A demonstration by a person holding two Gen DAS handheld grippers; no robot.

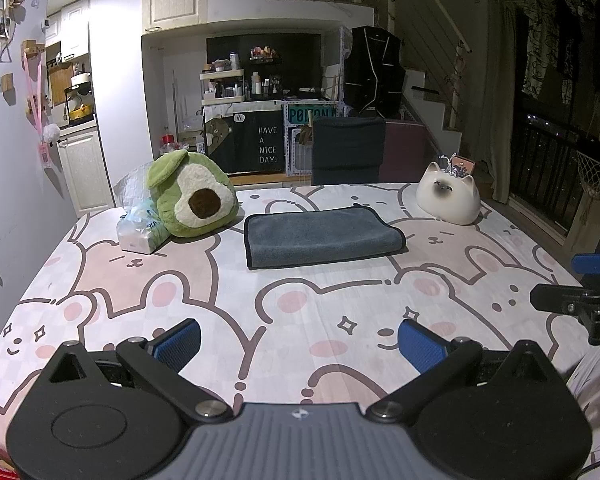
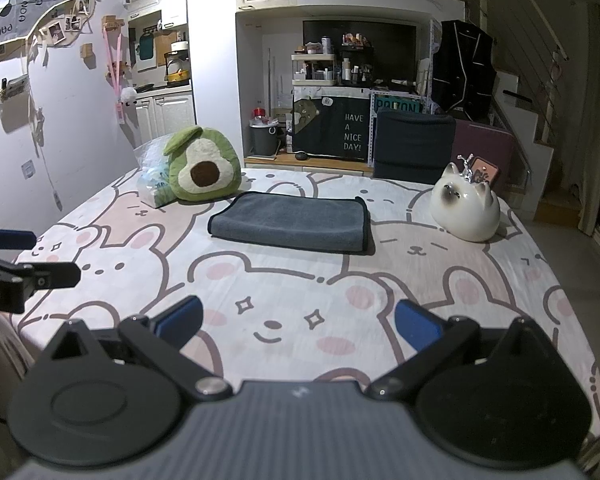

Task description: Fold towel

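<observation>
Towel: we see a grey-blue plush towel (image 1: pixel 323 237) (image 2: pixel 290 222) folded into a flat rectangle, lying mid-table on the bunny-print tablecloth (image 1: pixel 300 320), between a green avocado plush cushion (image 1: pixel 192 196) and a white ceramic cat-shaped pot (image 1: pixel 449 197).
Pot: we cannot tell its contents.
Left gripper (image 1: pixel 299 343): fingers spread, empty.
Right gripper (image 2: pixel 299 321): spread, empty.

left hand-held gripper (image 1: pixel 299 343) | black linkage arms | blue ribbed pads (image 1: pixel 419 343) | silver pivot screws | grey ridged body

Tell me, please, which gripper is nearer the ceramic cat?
Right. The right gripper sits closer to the ceramic cat, which is ahead-right; the left gripper is farther over, beside it.
</observation>
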